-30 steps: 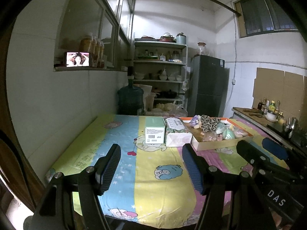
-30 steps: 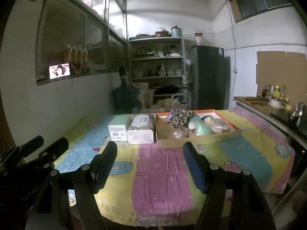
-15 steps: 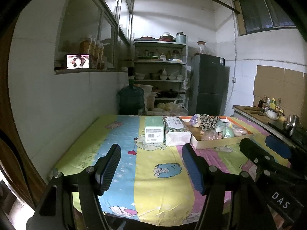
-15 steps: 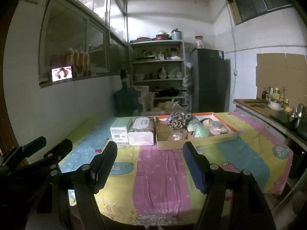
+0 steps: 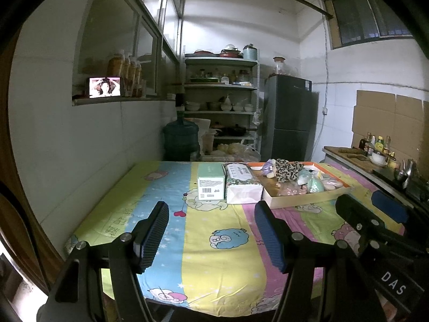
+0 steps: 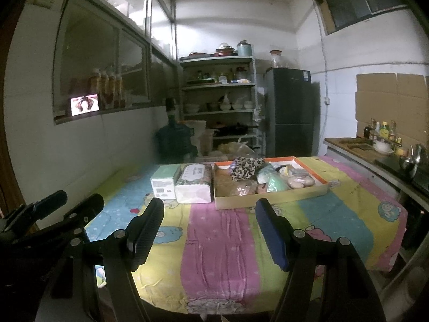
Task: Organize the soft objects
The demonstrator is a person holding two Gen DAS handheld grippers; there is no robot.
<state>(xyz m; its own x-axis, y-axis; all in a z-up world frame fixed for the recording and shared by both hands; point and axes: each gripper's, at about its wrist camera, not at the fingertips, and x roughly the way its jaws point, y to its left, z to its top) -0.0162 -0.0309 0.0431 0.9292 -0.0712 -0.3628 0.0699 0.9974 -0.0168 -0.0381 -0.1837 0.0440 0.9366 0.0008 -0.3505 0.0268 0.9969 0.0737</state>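
A shallow cardboard tray with an orange rim [image 5: 303, 201] [image 6: 270, 201] stands at the far side of the table and holds several soft things, among them a leopard-print piece [image 5: 285, 167] [image 6: 242, 167] and a mint-green one [image 6: 273, 183]. Left of it lie a soft tissue pack [image 5: 242, 185] [image 6: 194, 185] and a green box [image 5: 211, 183] [image 6: 163, 185]. My left gripper [image 5: 211, 233] and my right gripper [image 6: 209, 232] are both open and empty, held over the near edge of the table, well short of the tray.
The table carries a striped cartoon cloth [image 6: 222, 241]. A wall runs along its left side. Behind it stand a water jug [image 5: 181, 141], a shelf rack [image 5: 221, 102] and a dark fridge [image 5: 291, 118]. A counter with bottles [image 6: 380, 139] is at the right.
Both grippers have drawn back and a little upward from the table, so the tray and boxes look smaller and farther. Both stay open.
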